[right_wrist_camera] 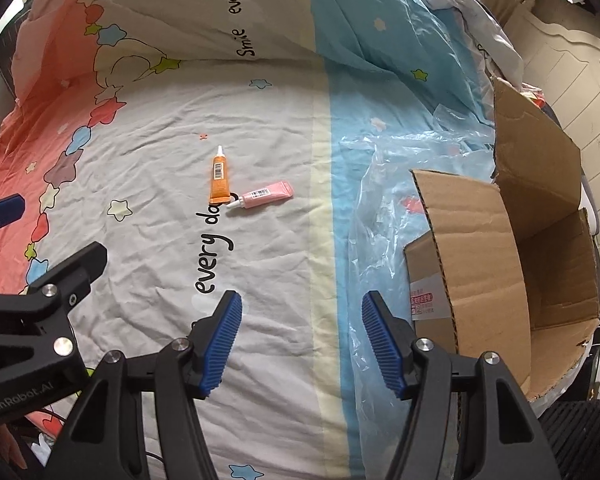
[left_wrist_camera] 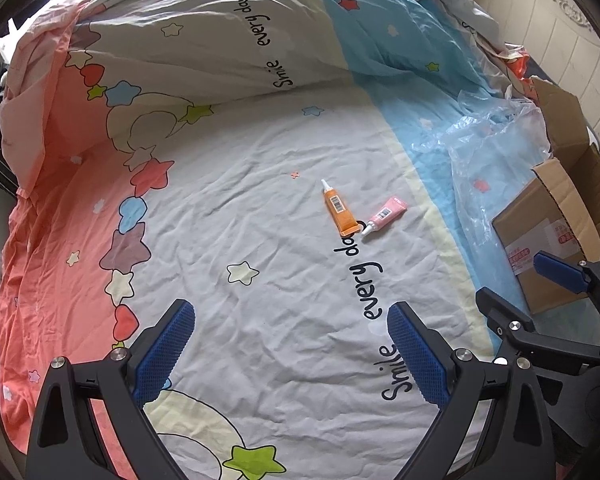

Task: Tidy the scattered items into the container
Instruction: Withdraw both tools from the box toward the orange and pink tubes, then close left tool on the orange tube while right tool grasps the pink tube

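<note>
An orange tube (left_wrist_camera: 339, 212) (right_wrist_camera: 219, 178) and a pink tube (left_wrist_camera: 384, 216) (right_wrist_camera: 262, 196) lie side by side on the bedsheet, the pink tube's nozzle near the orange tube's flat end. An open cardboard box (left_wrist_camera: 548, 240) (right_wrist_camera: 512, 256) stands on the bed to the right. My left gripper (left_wrist_camera: 290, 354) is open and empty, hovering well short of the tubes. My right gripper (right_wrist_camera: 300, 340) is open and empty, between the tubes and the box; it shows at the right in the left wrist view (left_wrist_camera: 512, 284).
A patterned sheet (left_wrist_camera: 240, 220) covers the bed, with a folded duvet (left_wrist_camera: 220, 40) at the back. Crinkled clear plastic (right_wrist_camera: 384, 184) lies beside the box. A white headboard (right_wrist_camera: 572, 64) stands at the far right.
</note>
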The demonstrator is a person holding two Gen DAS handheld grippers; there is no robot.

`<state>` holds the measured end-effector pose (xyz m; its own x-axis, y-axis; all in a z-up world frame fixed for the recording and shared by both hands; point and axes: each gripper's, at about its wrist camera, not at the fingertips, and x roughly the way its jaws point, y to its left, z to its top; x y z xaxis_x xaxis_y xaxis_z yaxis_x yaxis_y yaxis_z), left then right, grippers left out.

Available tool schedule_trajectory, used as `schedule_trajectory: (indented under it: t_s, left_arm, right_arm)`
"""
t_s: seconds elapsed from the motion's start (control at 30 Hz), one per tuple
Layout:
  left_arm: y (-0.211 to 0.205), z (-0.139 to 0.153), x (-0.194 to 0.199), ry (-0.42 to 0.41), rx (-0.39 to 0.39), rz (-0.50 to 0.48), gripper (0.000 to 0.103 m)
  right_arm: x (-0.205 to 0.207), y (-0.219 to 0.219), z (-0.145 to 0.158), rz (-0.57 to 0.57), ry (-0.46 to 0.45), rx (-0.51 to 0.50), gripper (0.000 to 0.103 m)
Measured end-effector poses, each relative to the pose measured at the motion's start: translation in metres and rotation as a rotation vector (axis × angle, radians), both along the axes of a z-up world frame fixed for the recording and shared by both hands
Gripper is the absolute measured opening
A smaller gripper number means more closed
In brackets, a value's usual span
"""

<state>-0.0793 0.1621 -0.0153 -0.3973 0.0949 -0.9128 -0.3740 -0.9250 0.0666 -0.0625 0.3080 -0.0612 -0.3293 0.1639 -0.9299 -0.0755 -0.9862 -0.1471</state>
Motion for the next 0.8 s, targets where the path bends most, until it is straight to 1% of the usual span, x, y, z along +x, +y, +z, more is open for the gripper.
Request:
schedule_trajectory:
  t_s: [0.23, 0.33, 0.43, 0.63, 0.8]
  left_arm:
    - [0.008, -0.013, -0.023, -0.025, 0.001, 0.001, 0.099]
    - [0.01, -0.02, -0.033, -0.032, -0.001, 0.004, 0.099]
    - [0.013, -0.03, -0.045, -0.056, 0.001, 0.012, 0.099]
    - [0.021, -0.047, -0.071, -0.089, 0.022, 0.042, 0.099]
    - [0.03, -0.06, -0.094, -0.112, 0.059, 0.07, 0.099]
  right_arm:
    - [-0.017, 0.004, -0.017, -0.011, -0.026, -0.001, 0.06]
    - [-0.025, 0.008, -0.026, -0.024, -0.042, -0.001, 0.06]
    - [-0.033, 0.013, -0.034, -0.049, -0.05, -0.012, 0.06]
    - [-0.051, 0.013, -0.047, -0.078, -0.037, -0.028, 0.06]
    - [-0.065, 0.016, -0.055, -0.098, -0.003, -0.093, 0.06]
